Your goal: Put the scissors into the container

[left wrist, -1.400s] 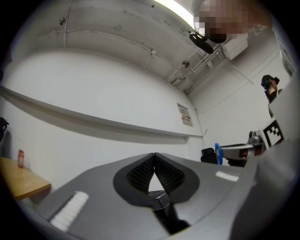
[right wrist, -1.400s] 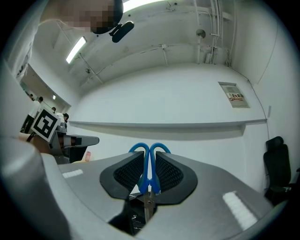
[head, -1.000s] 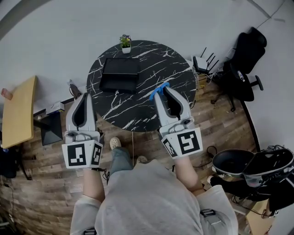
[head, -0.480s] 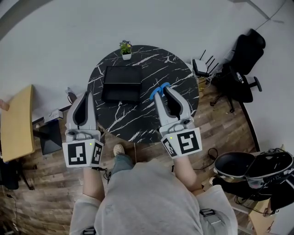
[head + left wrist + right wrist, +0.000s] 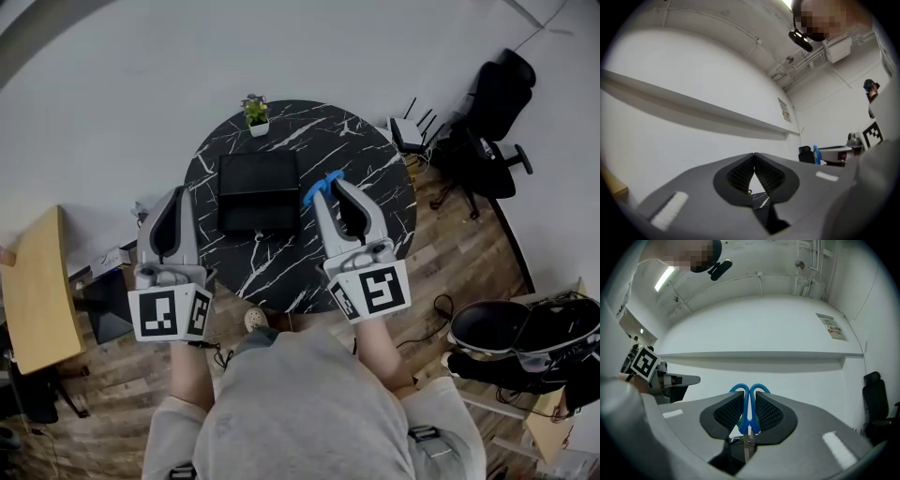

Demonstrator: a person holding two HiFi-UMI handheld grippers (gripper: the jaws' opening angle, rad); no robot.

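Blue-handled scissors (image 5: 749, 404) are clamped between the jaws of my right gripper (image 5: 749, 414), handles pointing forward and blades back toward me. In the head view the blue handles (image 5: 323, 185) stick out past the right gripper (image 5: 330, 187) above the round black marble table (image 5: 375, 178). The black rectangular container (image 5: 258, 190) lies on the table to the left of the right gripper. My left gripper (image 5: 175, 195) is held over the table's left edge, left of the container; its jaws meet at the tips with nothing in them (image 5: 753, 157).
A small potted plant (image 5: 255, 111) stands at the table's far edge behind the container. A black office chair (image 5: 492, 122) is at the right, a wooden desk (image 5: 33, 291) at the left, and black bags (image 5: 525, 328) on the floor at the lower right.
The table and container have drifted lower and rightward in the head view as the person stepped closer. Both grippers keep their pose, the right one still holding the scissors.
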